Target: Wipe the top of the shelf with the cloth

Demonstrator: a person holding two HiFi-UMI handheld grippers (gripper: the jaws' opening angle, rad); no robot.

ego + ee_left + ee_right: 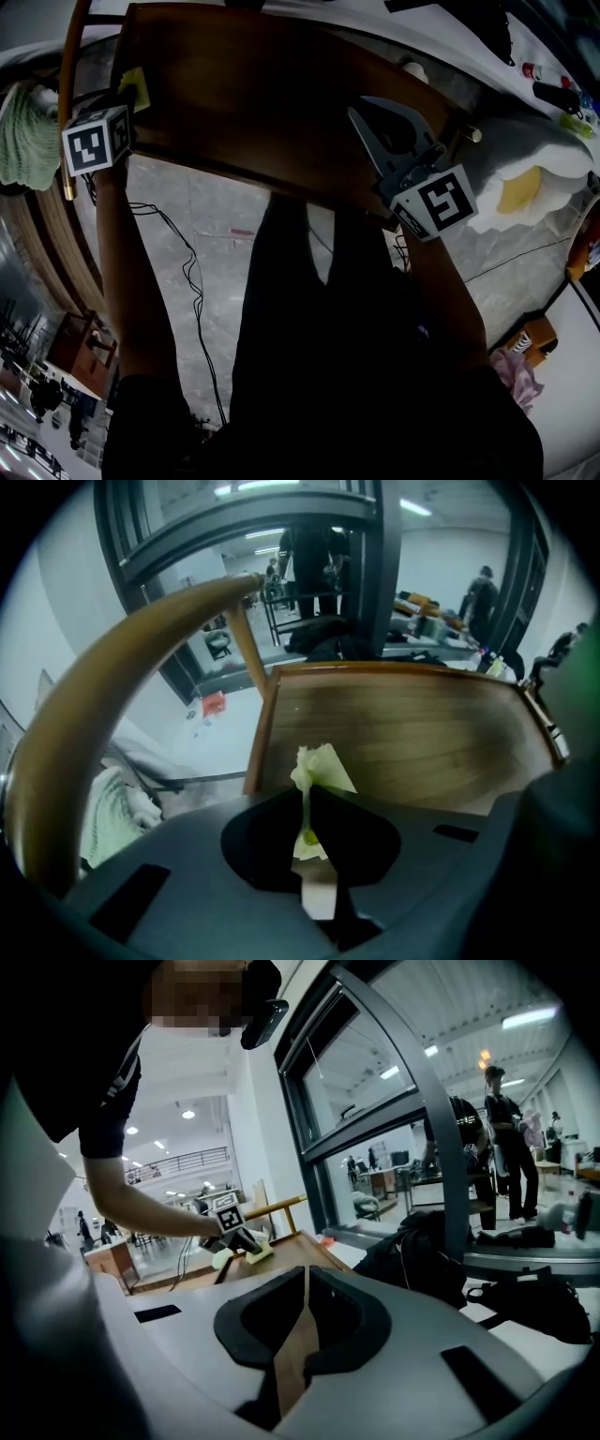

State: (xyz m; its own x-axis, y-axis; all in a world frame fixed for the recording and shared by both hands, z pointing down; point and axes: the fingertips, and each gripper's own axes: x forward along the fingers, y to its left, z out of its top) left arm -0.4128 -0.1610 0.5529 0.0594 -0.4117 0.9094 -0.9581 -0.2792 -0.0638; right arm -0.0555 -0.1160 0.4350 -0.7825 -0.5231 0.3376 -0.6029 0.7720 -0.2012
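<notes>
In the head view the left gripper is hiding most of the cloth, and the picture's top edge is cutting off the shelf

Yellow cloth at left gripper, right gripper over brown shelf top.
</notes>
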